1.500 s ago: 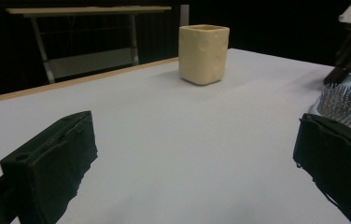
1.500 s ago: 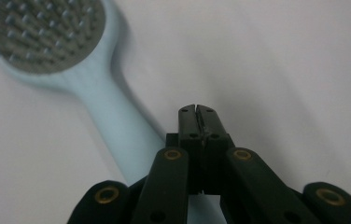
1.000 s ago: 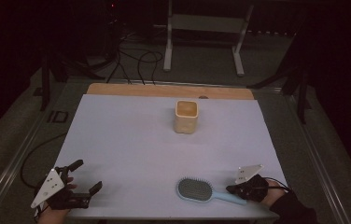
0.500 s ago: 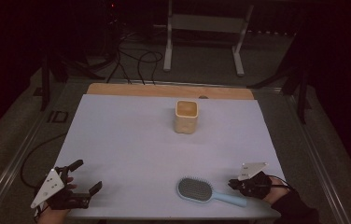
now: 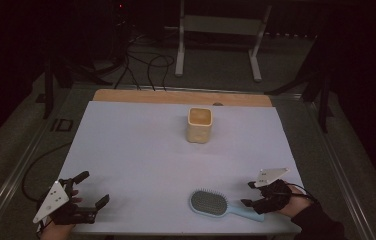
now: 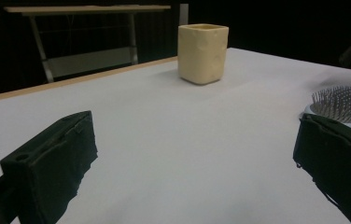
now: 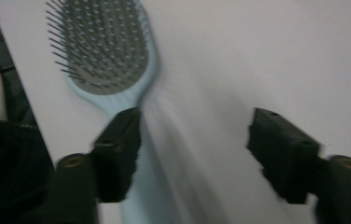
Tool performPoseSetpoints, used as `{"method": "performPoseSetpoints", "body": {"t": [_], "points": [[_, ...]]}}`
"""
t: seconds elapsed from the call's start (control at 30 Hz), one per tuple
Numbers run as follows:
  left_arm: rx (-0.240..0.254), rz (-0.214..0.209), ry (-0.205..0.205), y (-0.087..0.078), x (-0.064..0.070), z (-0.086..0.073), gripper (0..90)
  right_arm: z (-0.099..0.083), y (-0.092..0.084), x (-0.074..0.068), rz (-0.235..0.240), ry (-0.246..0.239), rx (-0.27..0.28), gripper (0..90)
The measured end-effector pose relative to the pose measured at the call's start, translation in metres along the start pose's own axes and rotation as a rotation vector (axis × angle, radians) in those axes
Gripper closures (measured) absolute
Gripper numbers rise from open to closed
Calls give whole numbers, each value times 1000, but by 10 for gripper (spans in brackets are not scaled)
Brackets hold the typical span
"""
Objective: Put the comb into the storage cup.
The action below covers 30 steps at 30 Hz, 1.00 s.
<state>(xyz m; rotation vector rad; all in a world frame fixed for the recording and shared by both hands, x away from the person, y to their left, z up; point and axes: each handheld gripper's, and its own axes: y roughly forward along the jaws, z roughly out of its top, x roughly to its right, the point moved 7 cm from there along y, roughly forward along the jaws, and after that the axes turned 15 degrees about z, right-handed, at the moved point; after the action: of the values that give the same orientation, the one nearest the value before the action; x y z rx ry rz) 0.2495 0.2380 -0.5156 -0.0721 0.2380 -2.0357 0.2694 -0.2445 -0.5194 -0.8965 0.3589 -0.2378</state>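
A light blue hairbrush (image 5: 210,203) lies bristles up near the table's front edge, its handle pointing right. My right gripper (image 5: 248,193) is open at the end of that handle. In the right gripper view the brush (image 7: 101,51) runs down under the left jaw, and the gripper (image 7: 194,140) has only bare table in its gap. At the front left corner my left gripper (image 5: 93,188) is open and holds nothing. Its own view (image 6: 194,154) looks across the table to the brush (image 6: 344,105). A cream square cup (image 5: 199,125) stands upright at the back centre.
A white sheet (image 5: 141,150) covers the table, with a wooden strip (image 5: 176,96) along the far edge. Beyond the table are a metal stand (image 5: 218,30) and cables (image 5: 146,65) on the dark floor. The cup (image 6: 203,53) is far from both grippers.
My right gripper has shifted slightly at the brush handle and its view is blurred by motion. The left gripper, brush and cup are where they were.
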Motion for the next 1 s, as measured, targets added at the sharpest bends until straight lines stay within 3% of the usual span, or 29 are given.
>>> {"method": "performPoseSetpoints", "body": {"t": [0.2, 0.4, 0.57, 0.6, 0.73, 0.77, 0.9, 1.0], "points": [[0, 1, -3, 0, 0, 0, 0, 8, 4, -7, 37, 1, -33, 142], [-4, 2, -3, 0, 0, -1, 0, 16, 5, -12, 59, 0, -52, 138], [1, 1, -4, 0, -1, 0, 0, 22, 5, -15, 55, -37, -94, 144], [-4, 2, -5, 0, -1, -1, 0, 25, 6, -17, 61, -57, -129, 145], [1, 2, -1, -1, 0, 0, 0, 28, 9, -19, 53, -69, -170, 145], [-3, 1, -3, 0, -1, 0, 0, 29, 11, -20, 46, -70, -216, 148], [0, 1, -1, -1, -1, 0, 0, 31, 17, -25, 77, -99, -265, 140], [-4, 0, -5, 0, -1, -1, 0, 32, 23, -29, 64, -97, -293, 124]]}}
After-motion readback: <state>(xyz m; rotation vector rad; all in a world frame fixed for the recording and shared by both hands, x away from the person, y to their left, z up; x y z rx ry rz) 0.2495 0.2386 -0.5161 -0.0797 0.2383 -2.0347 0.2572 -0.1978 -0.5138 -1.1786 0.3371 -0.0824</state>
